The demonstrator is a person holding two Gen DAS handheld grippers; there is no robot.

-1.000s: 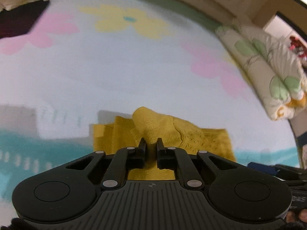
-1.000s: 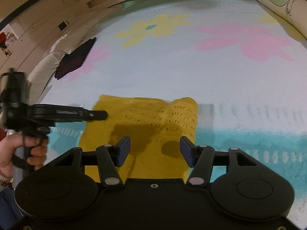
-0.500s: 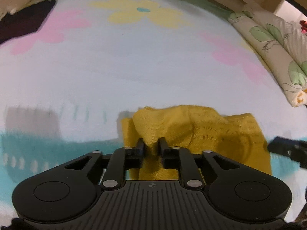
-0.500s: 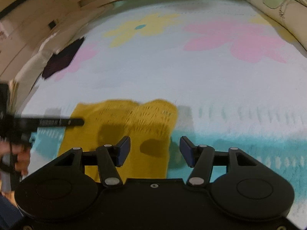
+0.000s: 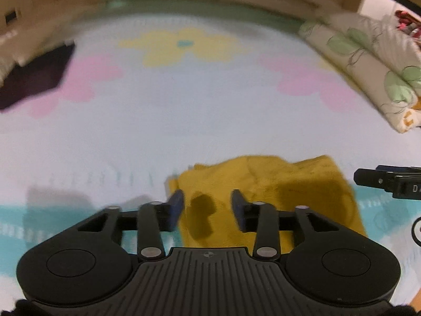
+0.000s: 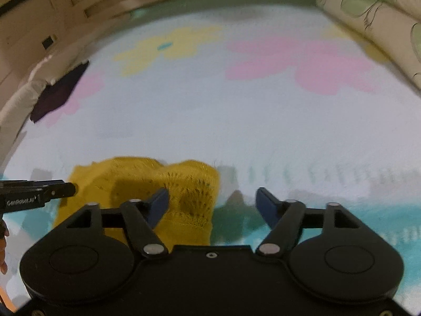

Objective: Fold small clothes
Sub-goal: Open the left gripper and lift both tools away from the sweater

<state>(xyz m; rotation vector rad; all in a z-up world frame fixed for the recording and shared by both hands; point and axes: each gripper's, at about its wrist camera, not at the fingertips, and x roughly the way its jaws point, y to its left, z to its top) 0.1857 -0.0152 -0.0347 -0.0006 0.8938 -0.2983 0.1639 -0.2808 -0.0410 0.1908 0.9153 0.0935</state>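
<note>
A small yellow knit garment (image 5: 265, 184) lies folded on the flowered bed sheet (image 5: 210, 110). My left gripper (image 5: 208, 204) hovers over its left part with the jaws opening. The cloth shows in the gap below them, and neither pad presses on it. In the right wrist view the same garment (image 6: 142, 181) sits low and left. My right gripper (image 6: 213, 200) stands over its right edge, the jaws opening wide, with cloth under the left finger and bare sheet under the right one. Each gripper's tip shows in the other's view: the right gripper (image 5: 368, 180) and the left gripper (image 6: 60, 191).
A dark garment (image 5: 34, 79) lies at the far left of the bed, seen again as a dark garment (image 6: 58, 92) near the edge. A rolled floral quilt (image 5: 368, 65) runs along the right side. Wooden panels stand behind the bed.
The left gripper was shut on a raised pinch of the yellow cloth; it has let go, and the cloth has dropped flat. The right gripper's jaws have spread wider.
</note>
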